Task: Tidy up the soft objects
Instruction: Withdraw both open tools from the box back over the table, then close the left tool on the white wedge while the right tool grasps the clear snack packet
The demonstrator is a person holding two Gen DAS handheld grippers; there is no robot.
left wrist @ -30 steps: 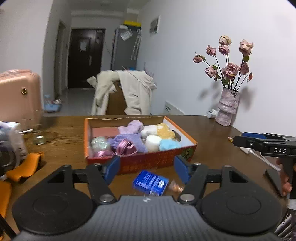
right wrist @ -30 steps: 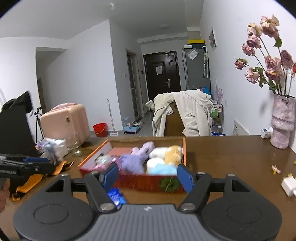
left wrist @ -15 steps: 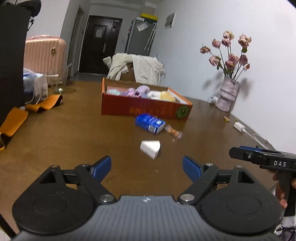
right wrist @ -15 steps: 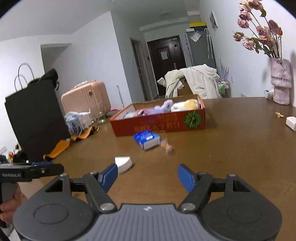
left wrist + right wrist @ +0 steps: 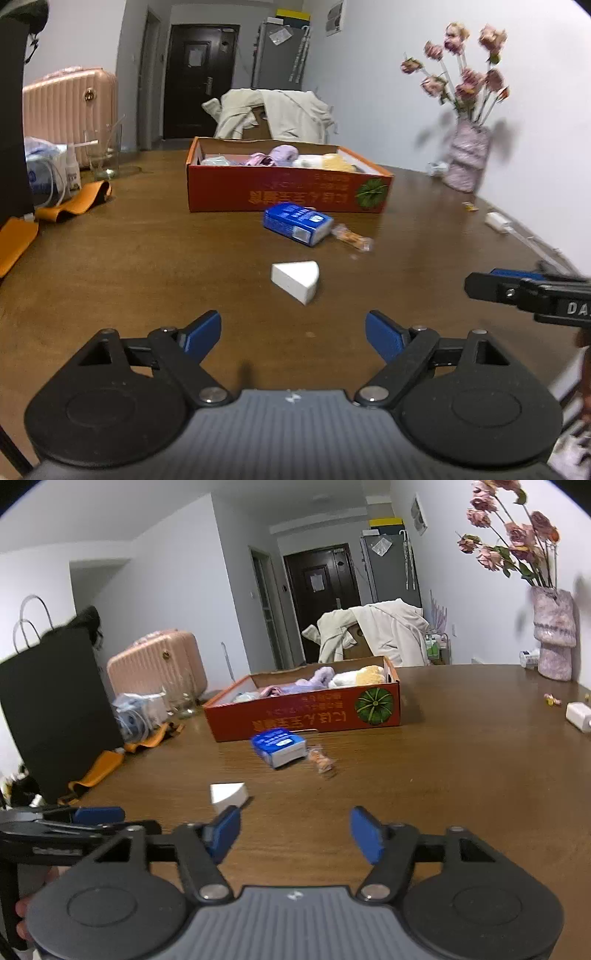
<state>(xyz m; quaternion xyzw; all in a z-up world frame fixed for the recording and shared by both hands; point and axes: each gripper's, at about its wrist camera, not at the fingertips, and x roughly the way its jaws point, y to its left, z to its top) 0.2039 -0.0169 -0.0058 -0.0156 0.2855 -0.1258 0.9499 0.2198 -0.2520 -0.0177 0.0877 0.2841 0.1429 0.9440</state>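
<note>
Both my claws spread, empty: left gripper [image 5: 293, 334], right gripper [image 5: 295, 830] just narrowing. Bare table [image 5: 129, 266] ahead; white wedge sponge [image 5: 295, 279] mid-frame, upright.

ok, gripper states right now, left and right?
Left gripper: open, empty, jaws just widened; white wedge sponge lies ahead.
Right gripper: open, empty, jaws just narrowed.

Blurred vase flowers [image 5: 461, 70]; box [image 5: 284, 188] wall hides the soft toys' [image 5: 284, 153] lower parts.
</note>
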